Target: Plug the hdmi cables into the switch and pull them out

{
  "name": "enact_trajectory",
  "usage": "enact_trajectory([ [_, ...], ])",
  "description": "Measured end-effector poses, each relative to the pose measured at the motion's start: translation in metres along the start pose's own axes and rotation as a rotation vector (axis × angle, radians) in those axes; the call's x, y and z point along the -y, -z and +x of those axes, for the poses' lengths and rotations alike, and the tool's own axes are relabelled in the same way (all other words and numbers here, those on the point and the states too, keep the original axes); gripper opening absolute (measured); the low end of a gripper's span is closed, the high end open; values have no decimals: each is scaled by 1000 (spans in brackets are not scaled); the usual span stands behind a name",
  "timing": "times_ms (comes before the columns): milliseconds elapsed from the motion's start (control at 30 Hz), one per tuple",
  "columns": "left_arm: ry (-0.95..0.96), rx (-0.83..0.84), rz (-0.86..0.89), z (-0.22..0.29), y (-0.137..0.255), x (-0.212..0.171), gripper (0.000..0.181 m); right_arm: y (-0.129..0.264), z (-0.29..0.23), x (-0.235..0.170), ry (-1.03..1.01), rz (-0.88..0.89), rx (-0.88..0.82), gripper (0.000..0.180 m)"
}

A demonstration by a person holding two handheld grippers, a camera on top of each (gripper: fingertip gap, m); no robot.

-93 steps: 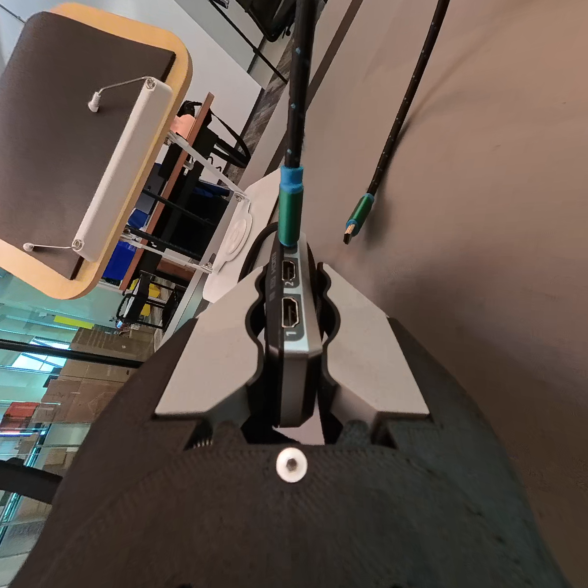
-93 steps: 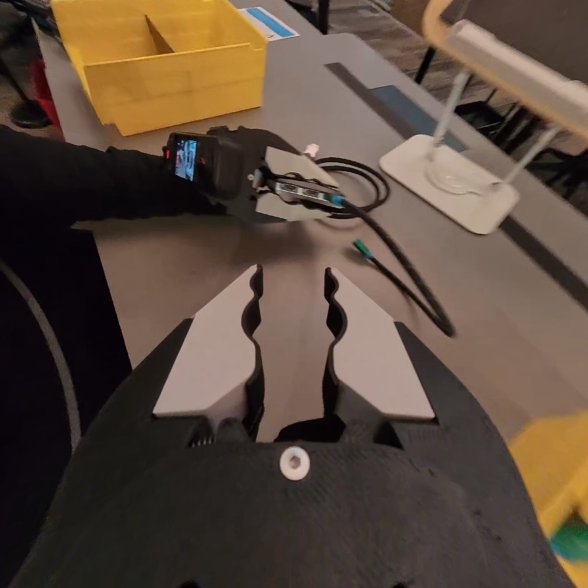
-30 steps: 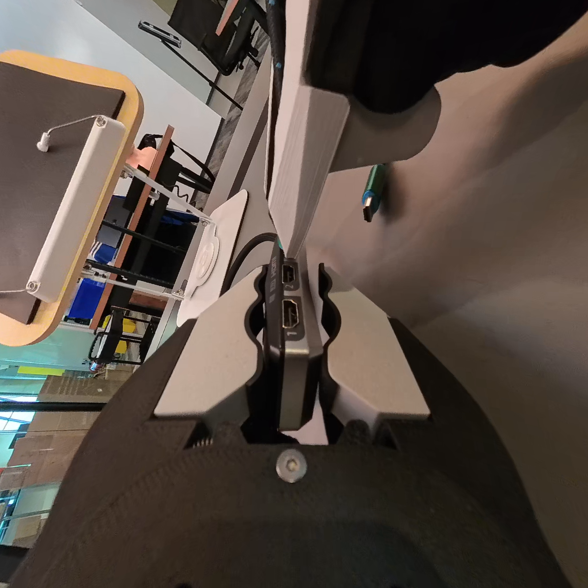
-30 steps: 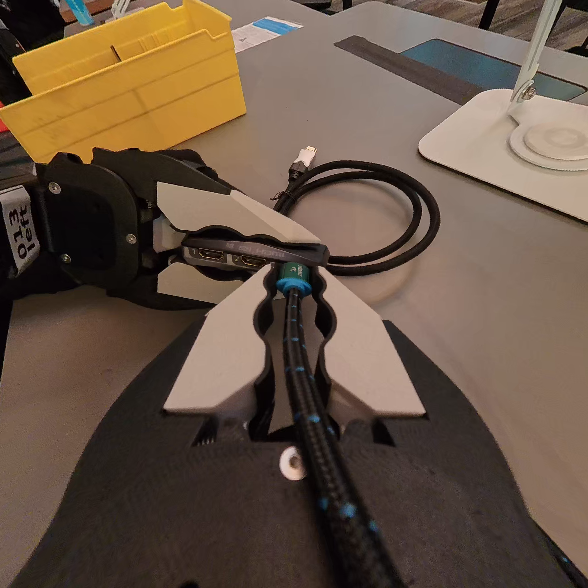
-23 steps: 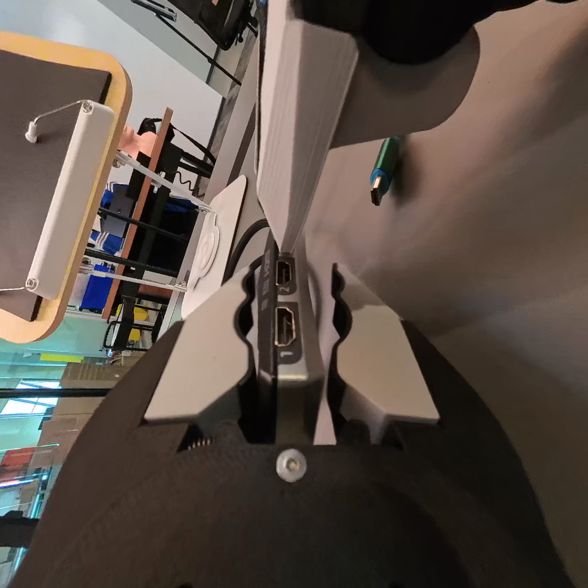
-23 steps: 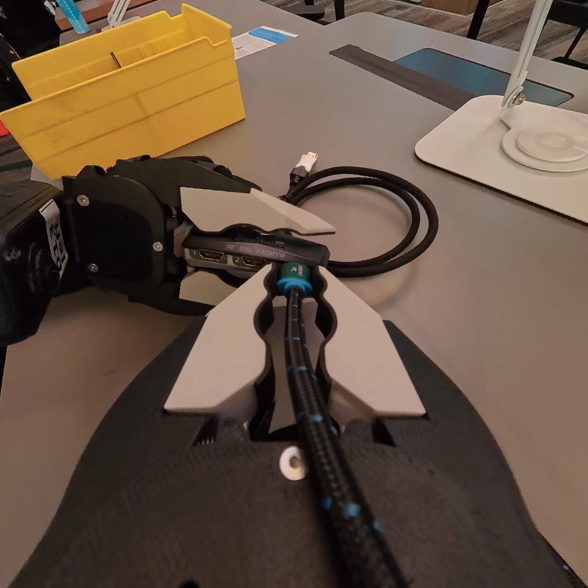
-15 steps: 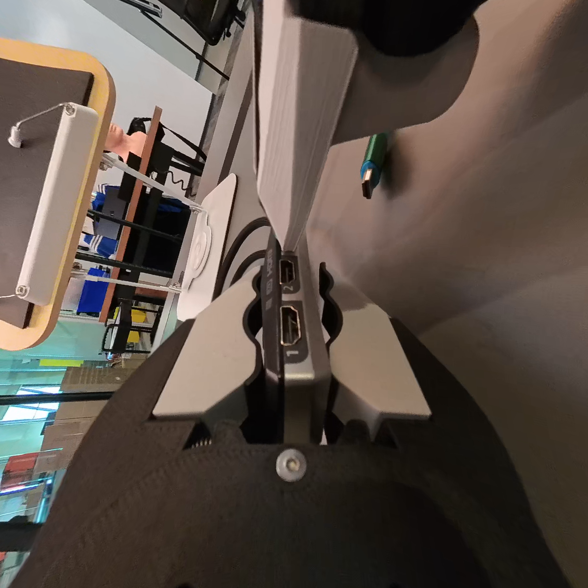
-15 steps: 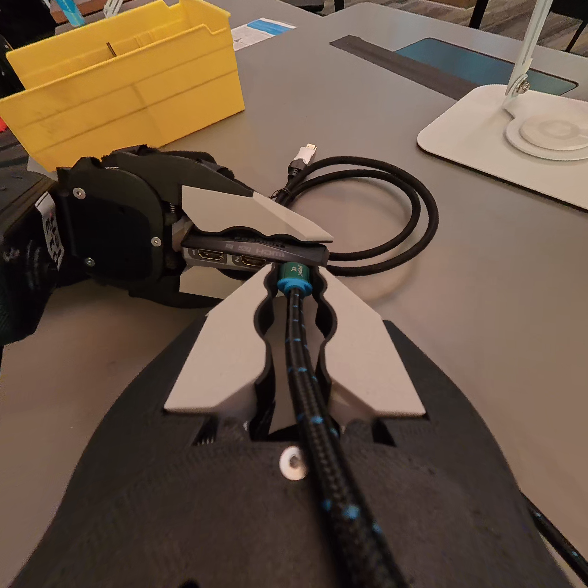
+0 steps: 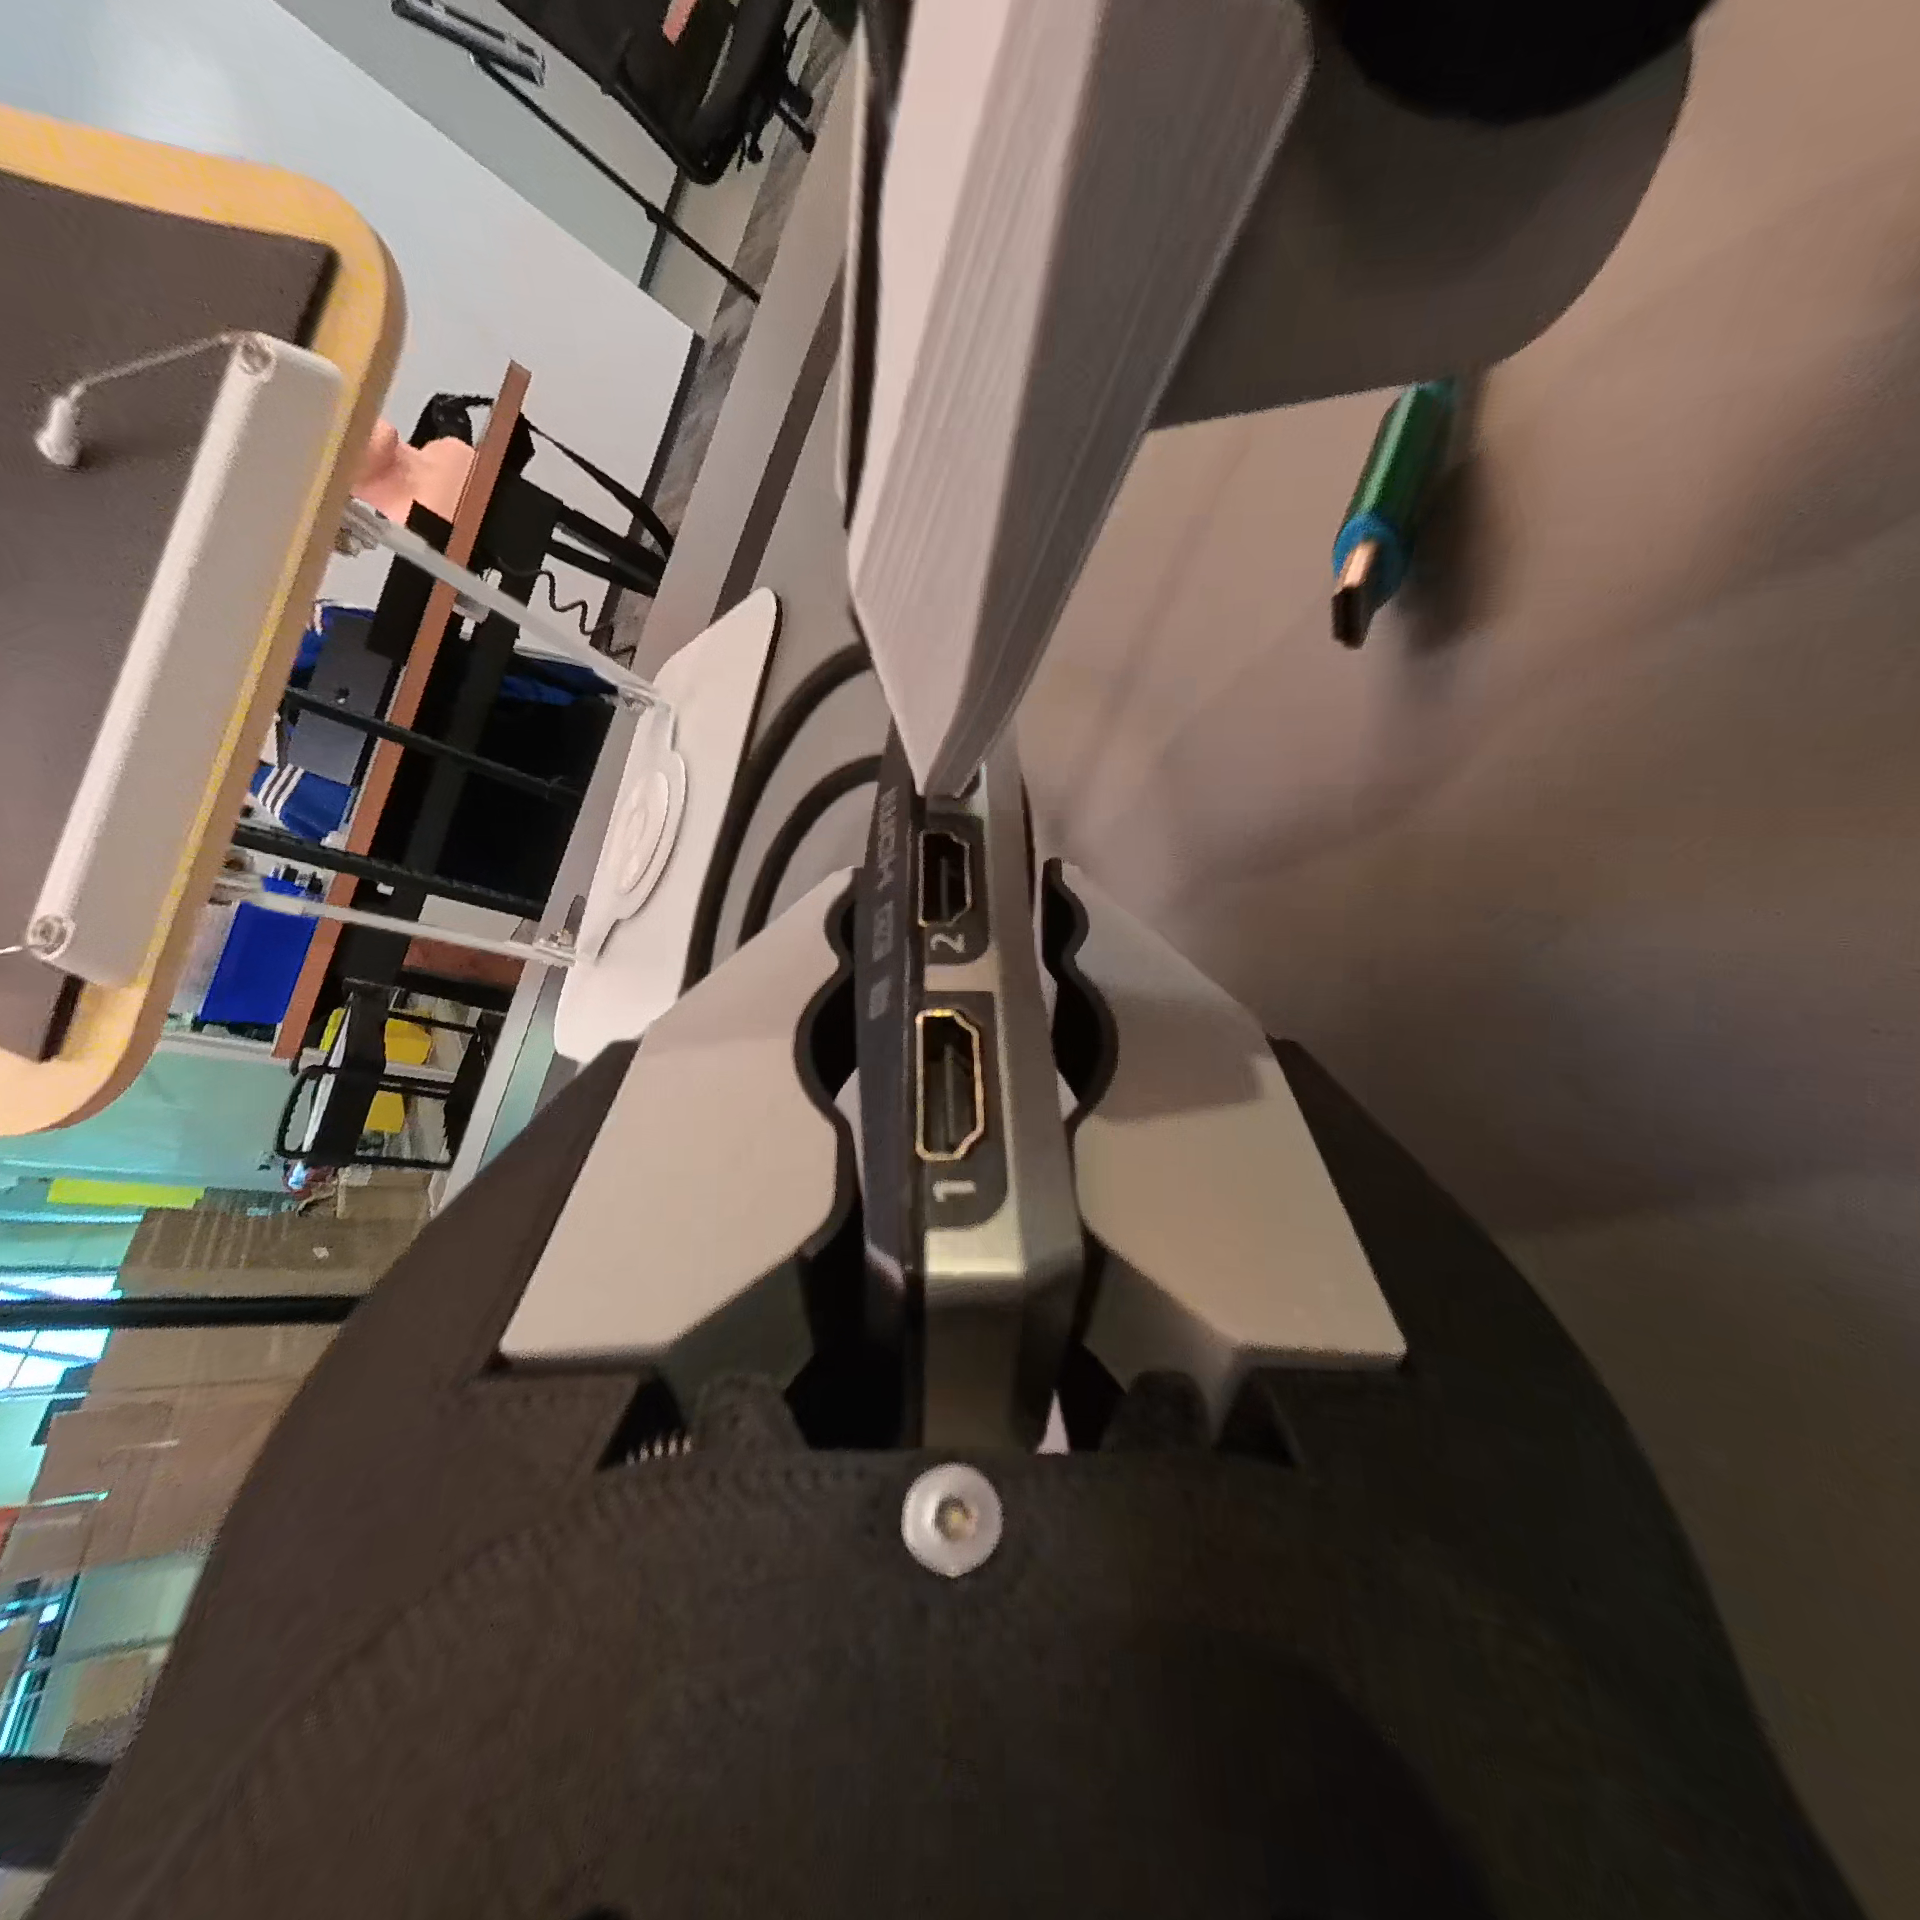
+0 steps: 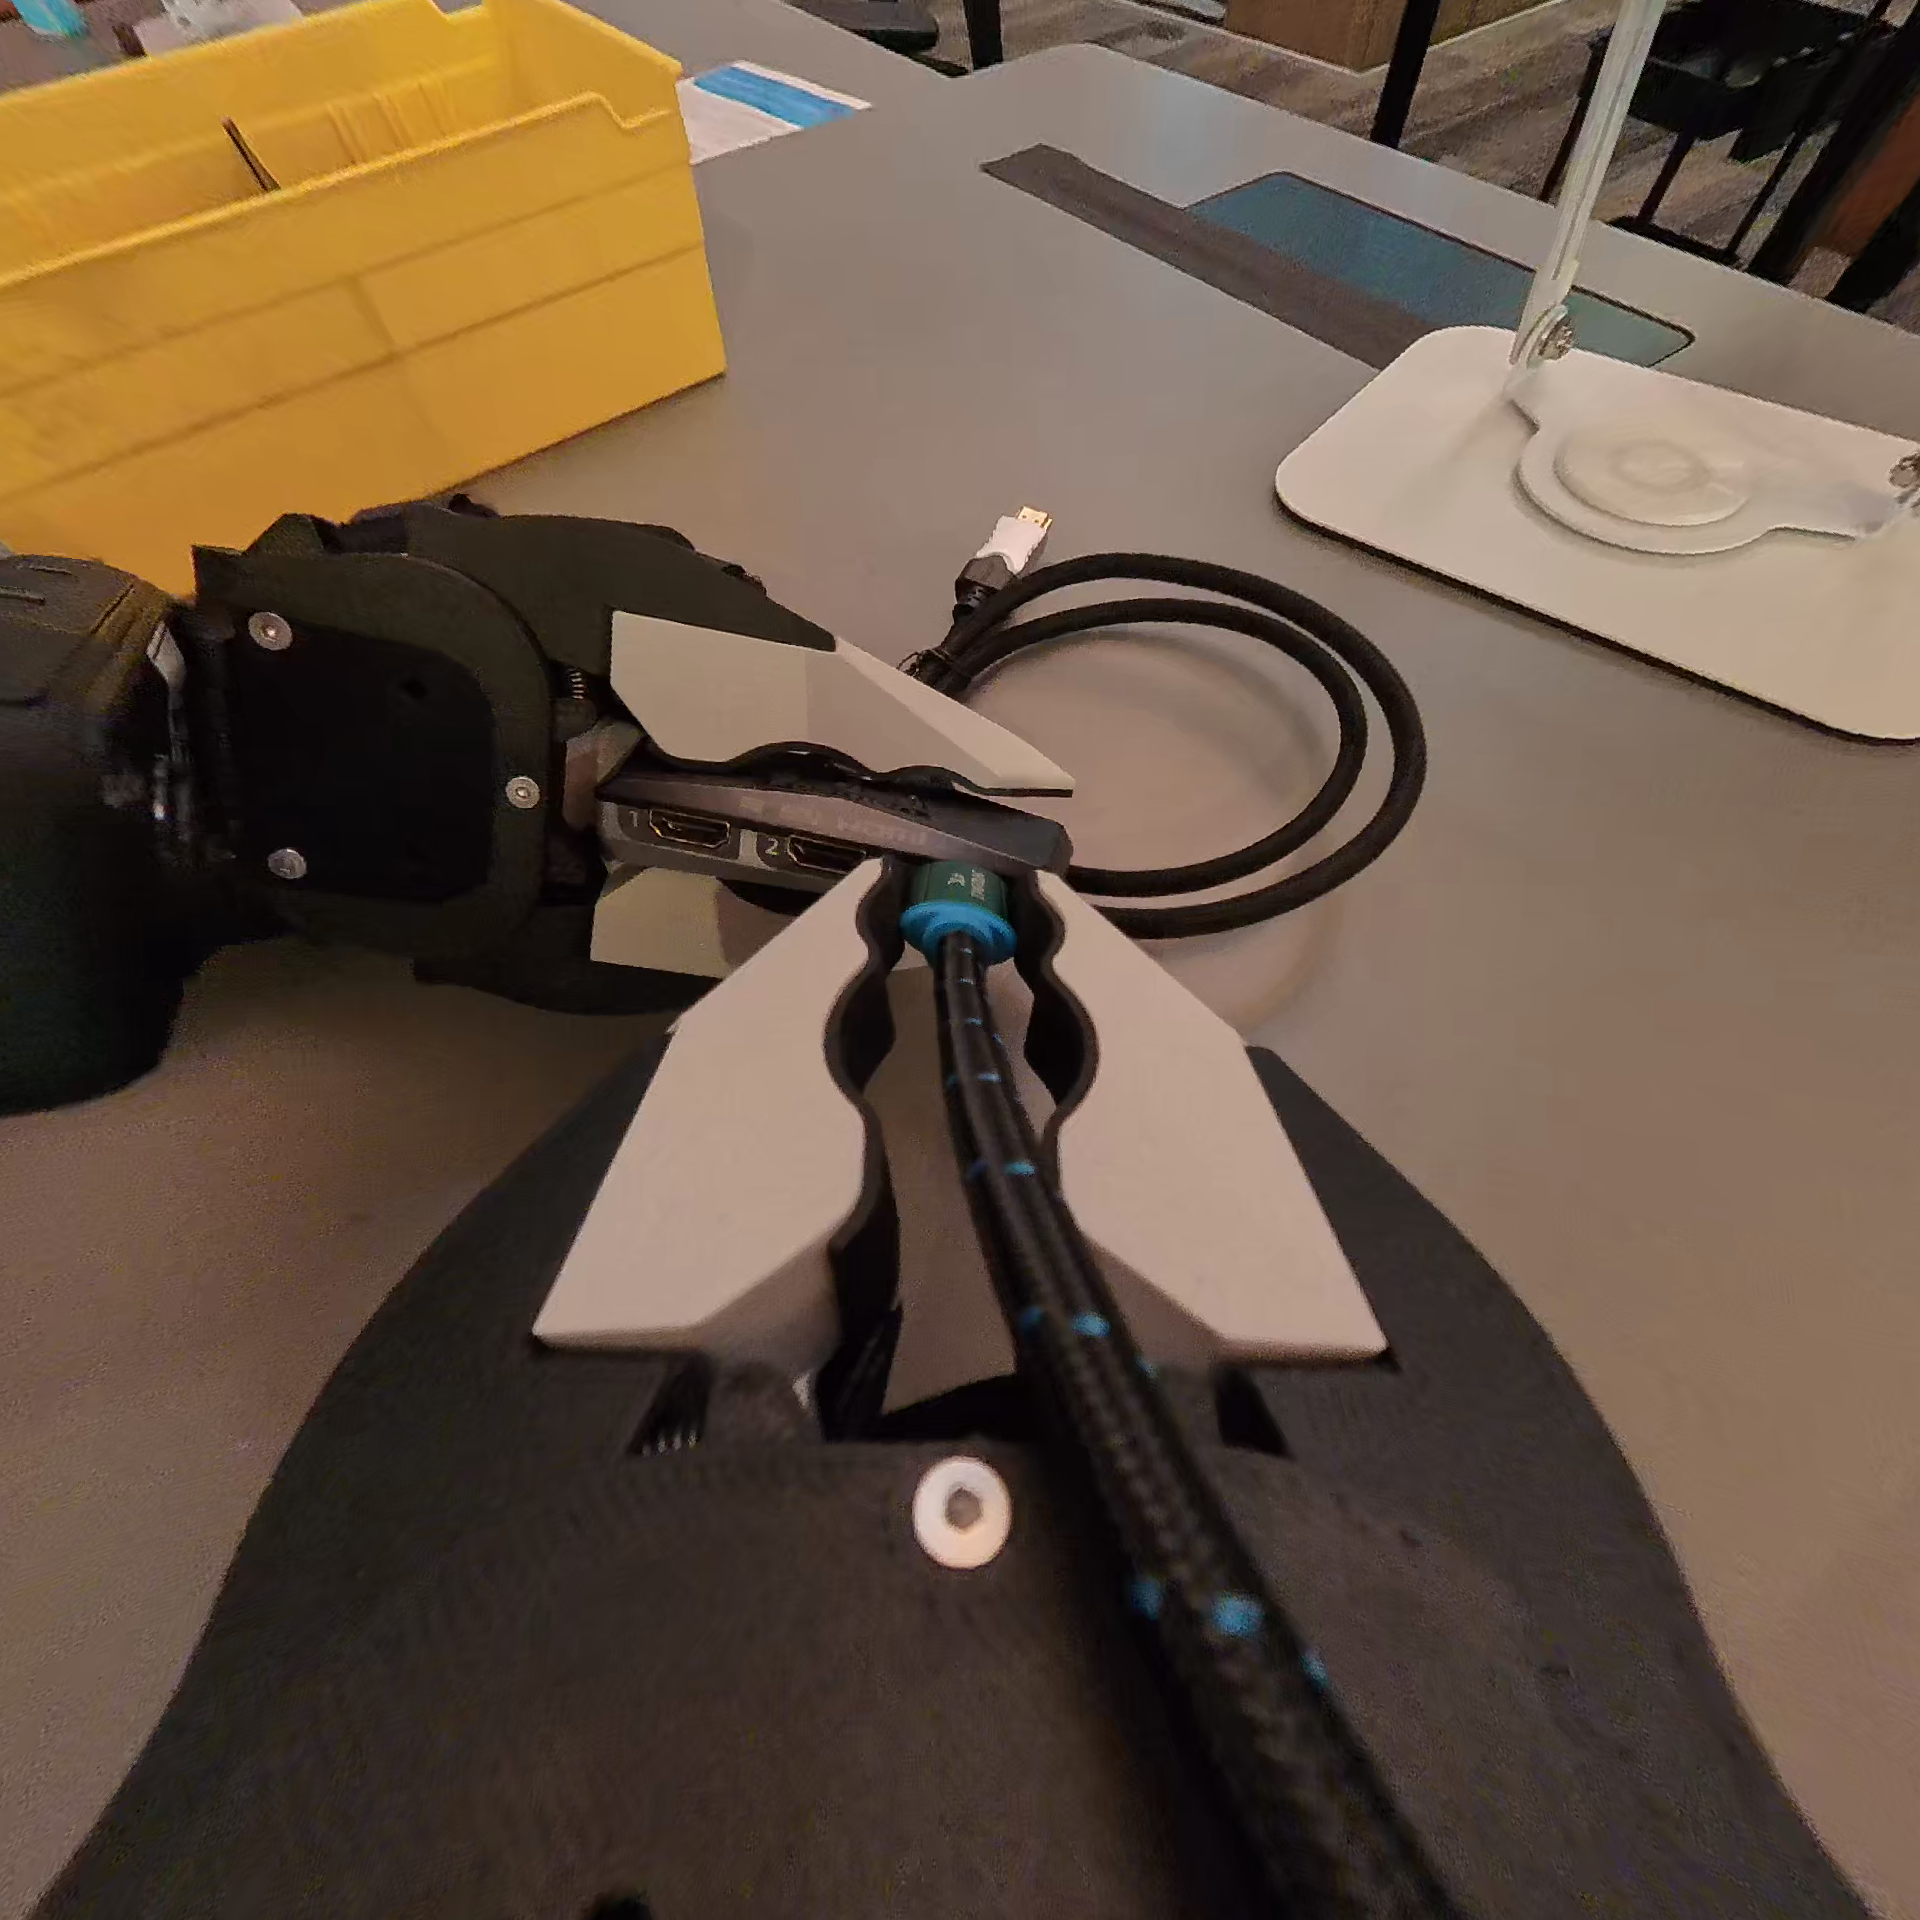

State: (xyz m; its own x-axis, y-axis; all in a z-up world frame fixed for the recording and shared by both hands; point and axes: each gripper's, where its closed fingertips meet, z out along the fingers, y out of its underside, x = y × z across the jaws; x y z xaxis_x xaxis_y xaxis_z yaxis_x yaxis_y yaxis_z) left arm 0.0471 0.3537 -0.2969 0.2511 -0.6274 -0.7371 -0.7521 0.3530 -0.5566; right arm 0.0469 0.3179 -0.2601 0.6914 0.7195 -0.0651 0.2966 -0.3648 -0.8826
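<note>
Switch (image 10: pixel 831 831) above grey table (image 10: pixel 1558 1039)

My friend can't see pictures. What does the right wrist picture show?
The right gripper is closed on the green plug of a black braided HDMI cable, which sits in a dark switch. The left gripper holds that switch above a grey table. A yellow bin and a coiled black cable sit behind.
</note>
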Motion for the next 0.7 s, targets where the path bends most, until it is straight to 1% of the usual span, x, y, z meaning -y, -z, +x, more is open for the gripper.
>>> enact_trajectory([
  [67, 10, 2, 25, -2, 2, 3, 32, 0, -1, 1, 15, 9, 1, 19],
  [133, 16, -14, 53, -1, 4, 7, 36, 0, -2, 1, 13, 10, 8, 19],
  [267, 0, -89, 83, 9, 14, 12, 56, 3, 0, 0, 33, 3, 8, 19],
  [400, -7, -202, 73, 9, 31, 13, 68, 7, -3, -1, 79, 5, 28, 19],
  [433, 10, -256, 66, 6, 36, 15, 72, 8, -4, -2, 92, 7, 42, 19],
  [467, 14, -326, 49, 6, 40, 16, 83, 9, -6, -1, 96, 15, 59, 18],
  [533, -9, -478, -31, 10, 44, 13, 99, 11, -10, 1, 100, 35, 88, 18],
  [567, -33, -563, -67, 16, 45, 11, 104, 11, -11, 2, 108, 37, 97, 18],
  [600, -46, -661, -111, 26, 48, 8, 104, 11, -12, 1, 120, 35, 101, 18],
  [667, -74, -796, -186, 41, 49, 0, 113, 10, -14, 0, 148, 30, 104, 19],
  [700, -75, -857, -203, 49, 52, -1, 120, 11, -16, -1, 159, 29, 114, 17],
])
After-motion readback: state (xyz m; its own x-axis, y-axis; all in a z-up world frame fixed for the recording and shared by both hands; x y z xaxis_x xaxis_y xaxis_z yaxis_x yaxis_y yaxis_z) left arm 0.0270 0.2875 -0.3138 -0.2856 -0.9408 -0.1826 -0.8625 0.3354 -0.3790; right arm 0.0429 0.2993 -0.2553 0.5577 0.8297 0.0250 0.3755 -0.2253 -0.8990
